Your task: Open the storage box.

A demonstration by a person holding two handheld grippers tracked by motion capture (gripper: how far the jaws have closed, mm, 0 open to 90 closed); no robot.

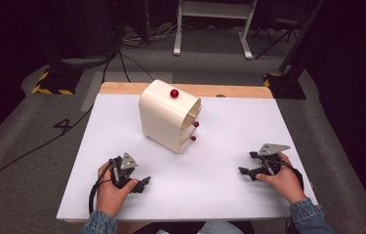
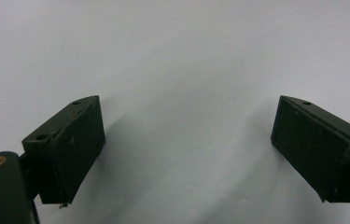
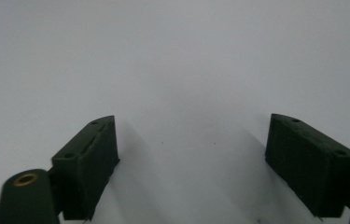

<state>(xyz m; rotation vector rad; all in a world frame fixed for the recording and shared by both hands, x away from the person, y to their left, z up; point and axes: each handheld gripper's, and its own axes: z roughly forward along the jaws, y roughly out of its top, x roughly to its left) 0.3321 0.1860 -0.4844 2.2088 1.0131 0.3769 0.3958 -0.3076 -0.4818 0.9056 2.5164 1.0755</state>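
Start pose, nothing in hand yet. Left gripper (image 1: 139, 184) rests on the white bench (image 1: 219, 170) at lower left of the high view, right gripper (image 1: 249, 170) at lower right, both with jaws spread wide and empty; the gripper views confirm bare white between the jaws. Cream mini drawer cabinet (image 1: 163, 117) stands upper centre, well apart from both. Rounded top, one red knob (image 1: 174, 93) on top, two more red knobs on drawer fronts facing right. Likely next: reach in, pinch a knob, probably bracing the cabinet with the other gripper.

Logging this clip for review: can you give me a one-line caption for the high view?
Cream drawer cabinet with red knobs on white table; left gripper and right gripper rest open, apart.
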